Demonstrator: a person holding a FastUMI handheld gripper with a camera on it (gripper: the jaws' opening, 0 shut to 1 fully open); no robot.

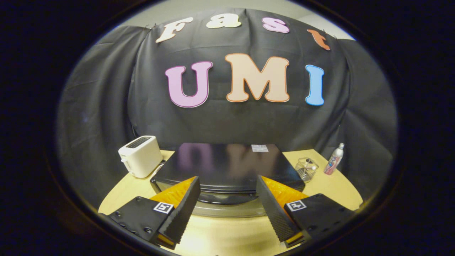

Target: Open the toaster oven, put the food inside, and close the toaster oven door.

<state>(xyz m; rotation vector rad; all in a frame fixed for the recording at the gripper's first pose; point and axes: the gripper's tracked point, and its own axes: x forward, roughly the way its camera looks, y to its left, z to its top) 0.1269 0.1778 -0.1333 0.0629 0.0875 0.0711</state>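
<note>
The gripper (pixel 227 209) is held open and empty above the toaster oven (pixel 227 167) just ahead — a heavy, rigid, glossy box, probably best taken by the door's front edge; no food is made out.

A: What sort of place is this?

B: A staged recording booth, not a real kitchen. Black cloth (pixel 106 106) hangs as the wall behind and to both sides of a pale wooden desk (pixel 227 234).

A: Yet there are kitchen things?

B: Yes, set out like props: a white toaster (pixel 140 155), a black toaster oven (pixel 227 167), a small wire basket (pixel 307 169) and a bottle (pixel 334 159). A strip of plain wall (pixel 213 7) shows above the cloth.
</note>
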